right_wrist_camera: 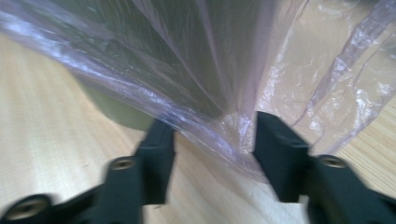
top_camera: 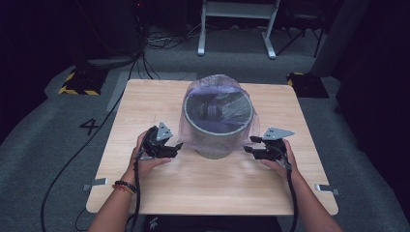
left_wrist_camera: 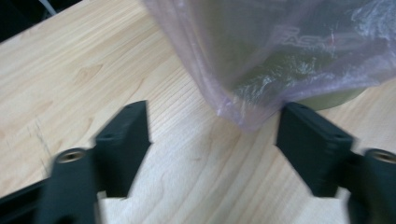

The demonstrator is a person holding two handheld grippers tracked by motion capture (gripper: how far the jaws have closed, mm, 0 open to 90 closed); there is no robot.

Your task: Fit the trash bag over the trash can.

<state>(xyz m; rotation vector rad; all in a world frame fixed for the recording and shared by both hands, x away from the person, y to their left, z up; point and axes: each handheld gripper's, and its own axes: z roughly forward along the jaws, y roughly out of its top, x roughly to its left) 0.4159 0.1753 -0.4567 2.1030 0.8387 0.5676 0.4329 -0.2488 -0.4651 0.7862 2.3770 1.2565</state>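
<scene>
Translucent pink plastic bag [top_camera: 193, 126] drapes the upright grey cylindrical bin [top_camera: 217, 126] on the table [top_camera: 145, 106], squarely between both tools. Left tool [top_camera: 178, 147] and right tool [top_camera: 247, 148] both gape wide, holding nothing; the bag's hem lies between each one's jaws, equally near.

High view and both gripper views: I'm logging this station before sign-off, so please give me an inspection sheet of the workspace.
Surface: wooden table, bare light top.
Job's things: grey bin standing upright, pink plastic bag lining it and draped over its rim.
Clutter: nothing seen.
Grippers: left gripper and right gripper open, each at the bag's lower hem; a fold lies between the right jaws.
Cables: black cable trailing from each gripper; more on the floor.
Surroundings: grey carpet, white frame legs.
</scene>
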